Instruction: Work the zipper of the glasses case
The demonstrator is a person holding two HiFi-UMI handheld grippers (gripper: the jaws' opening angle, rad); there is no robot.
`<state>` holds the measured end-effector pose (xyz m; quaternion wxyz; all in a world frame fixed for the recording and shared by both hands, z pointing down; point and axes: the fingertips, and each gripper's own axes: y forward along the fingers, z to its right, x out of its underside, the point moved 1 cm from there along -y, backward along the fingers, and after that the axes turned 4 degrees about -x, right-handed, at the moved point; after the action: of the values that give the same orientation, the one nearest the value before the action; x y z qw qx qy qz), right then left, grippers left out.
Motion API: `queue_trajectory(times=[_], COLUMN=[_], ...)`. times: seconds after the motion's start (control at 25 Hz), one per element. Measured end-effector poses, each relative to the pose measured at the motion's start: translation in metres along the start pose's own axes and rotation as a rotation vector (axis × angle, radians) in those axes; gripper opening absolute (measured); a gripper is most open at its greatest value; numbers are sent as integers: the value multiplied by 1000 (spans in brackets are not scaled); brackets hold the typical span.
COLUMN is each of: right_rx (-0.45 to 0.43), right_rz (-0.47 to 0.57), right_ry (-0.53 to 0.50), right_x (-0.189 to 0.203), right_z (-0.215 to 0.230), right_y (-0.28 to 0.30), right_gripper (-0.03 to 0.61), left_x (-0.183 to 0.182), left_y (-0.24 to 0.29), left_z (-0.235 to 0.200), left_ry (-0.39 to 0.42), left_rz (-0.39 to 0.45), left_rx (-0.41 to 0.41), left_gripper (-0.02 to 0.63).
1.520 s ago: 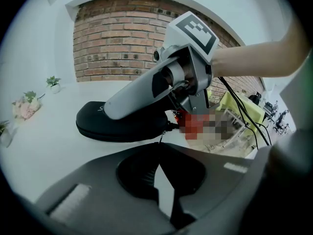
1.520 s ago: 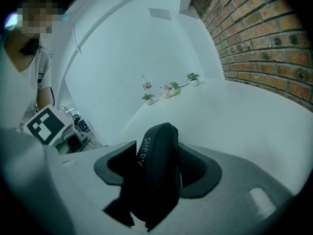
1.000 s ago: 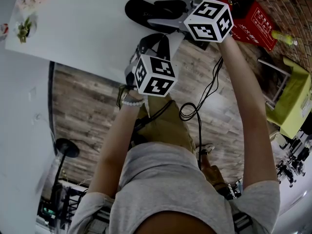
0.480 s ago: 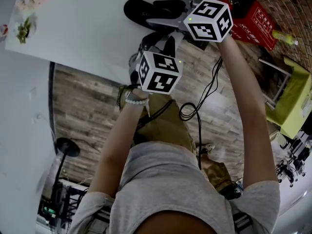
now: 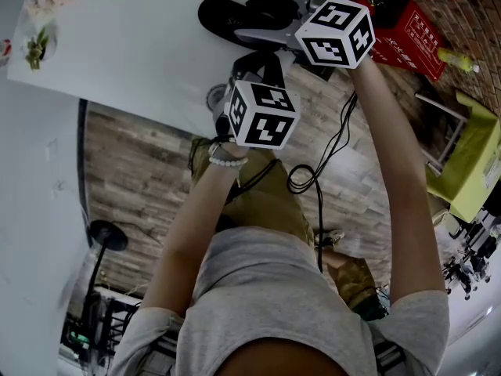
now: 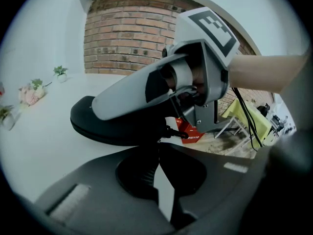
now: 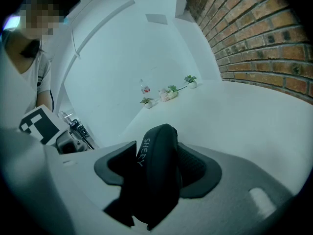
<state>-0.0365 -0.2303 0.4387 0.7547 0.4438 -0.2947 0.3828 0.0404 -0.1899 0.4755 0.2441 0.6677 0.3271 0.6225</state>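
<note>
Our right claw (image 7: pixel 157 173) clamps the black oval glasses case (image 7: pixel 155 146); our left claw (image 6: pixel 158 148) has just closed at its small zipper pull (image 6: pixel 177 133), catch unclear. Next we draw it along.

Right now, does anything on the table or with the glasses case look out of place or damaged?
Nothing stands out. The glasses case looks intact, clamped in the right gripper above the white table. The small plants at the far end look upright, and no spill shows.
</note>
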Motion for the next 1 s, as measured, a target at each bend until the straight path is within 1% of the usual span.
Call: queue_trajectory(times=[0.2, 0.28, 0.36, 0.56, 0.64, 1.0], right_rx=[1, 1, 3, 14, 16, 21], right_rz=[1, 0, -4, -18, -24, -25], right_ry=[-3, -3, -9, -33, -38, -41], right_x=[0, 0, 0, 0, 0, 2], right_z=[0, 0, 0, -2, -2, -2], right_y=[-1, -1, 0, 1, 1, -1], right_gripper=[262, 262, 264, 262, 262, 262], left_x=[-1, -1, 0, 2, 2, 3], left_y=[-3, -4, -6, -9, -12, -20], left_z=[1, 1, 0, -8, -12, -56], left_ry=[38, 64, 73, 27, 22, 12], left_rz=[24, 30, 36, 37, 36, 43], left_rx=[25, 26, 27, 33, 26, -54], left_gripper=[20, 20, 20, 20, 20, 20])
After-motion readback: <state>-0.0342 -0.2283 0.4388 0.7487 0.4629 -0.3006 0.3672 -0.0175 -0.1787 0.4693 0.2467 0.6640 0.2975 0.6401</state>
